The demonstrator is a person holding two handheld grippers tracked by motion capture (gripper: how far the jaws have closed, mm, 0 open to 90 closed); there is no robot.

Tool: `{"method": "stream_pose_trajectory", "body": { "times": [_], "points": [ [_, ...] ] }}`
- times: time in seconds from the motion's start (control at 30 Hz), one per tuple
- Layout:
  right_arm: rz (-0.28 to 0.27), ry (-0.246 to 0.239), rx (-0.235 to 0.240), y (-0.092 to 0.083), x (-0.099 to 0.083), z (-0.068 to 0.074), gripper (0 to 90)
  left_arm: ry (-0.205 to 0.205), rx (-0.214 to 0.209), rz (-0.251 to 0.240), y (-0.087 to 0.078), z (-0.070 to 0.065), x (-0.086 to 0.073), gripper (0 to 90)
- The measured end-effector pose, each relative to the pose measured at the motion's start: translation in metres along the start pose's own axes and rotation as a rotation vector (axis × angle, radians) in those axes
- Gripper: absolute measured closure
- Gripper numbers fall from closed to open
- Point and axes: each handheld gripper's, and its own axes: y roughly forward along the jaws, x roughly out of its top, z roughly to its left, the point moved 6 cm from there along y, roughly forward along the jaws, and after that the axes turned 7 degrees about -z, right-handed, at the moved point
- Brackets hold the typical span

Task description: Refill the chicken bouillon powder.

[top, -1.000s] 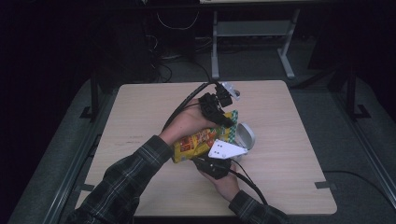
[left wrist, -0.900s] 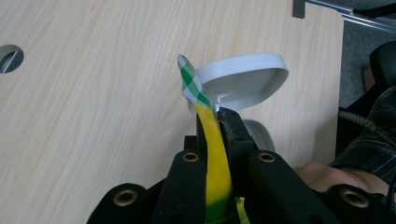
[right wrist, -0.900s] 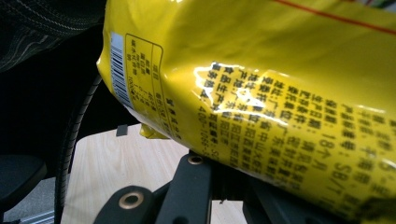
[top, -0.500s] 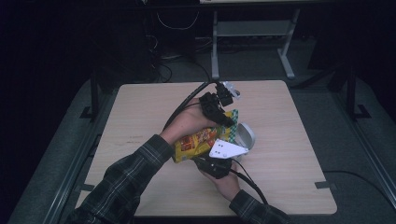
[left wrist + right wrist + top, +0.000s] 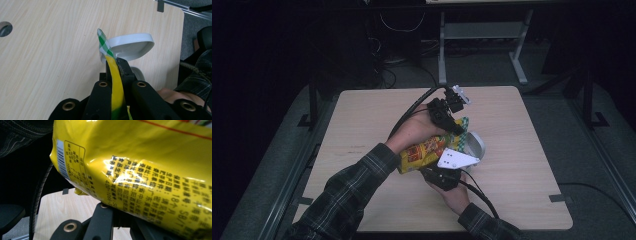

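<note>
A yellow snack bag with a green-and-white checked top hangs over the table, held by both grippers. My left gripper comes in from above and is shut on the bag's top seam. Its jaws have just closed a little tighter, with the seam between them. My right gripper, with its white three-cornered plate, is below the bag and shut on the lower part, which covers its fingertips. A white bowl sits on the table just beyond the bag, its rim past the left jaws.
The light wooden table has bare room to the left, right and far side of the bowl. A round hole is set in the tabletop. A grey metal stand and cables lie on the floor behind the table.
</note>
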Motion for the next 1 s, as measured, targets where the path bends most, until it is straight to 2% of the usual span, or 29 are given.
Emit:
{"method": "stream_pose_trajectory", "body": {
  "times": [1.0],
  "points": [
    [0.008,-0.007,-0.004,0.0005,-0.0011,0.0005,89.9,-0.005,-0.002,-0.011,0.0005,-0.0012,-0.0014,89.5]
  ]
}}
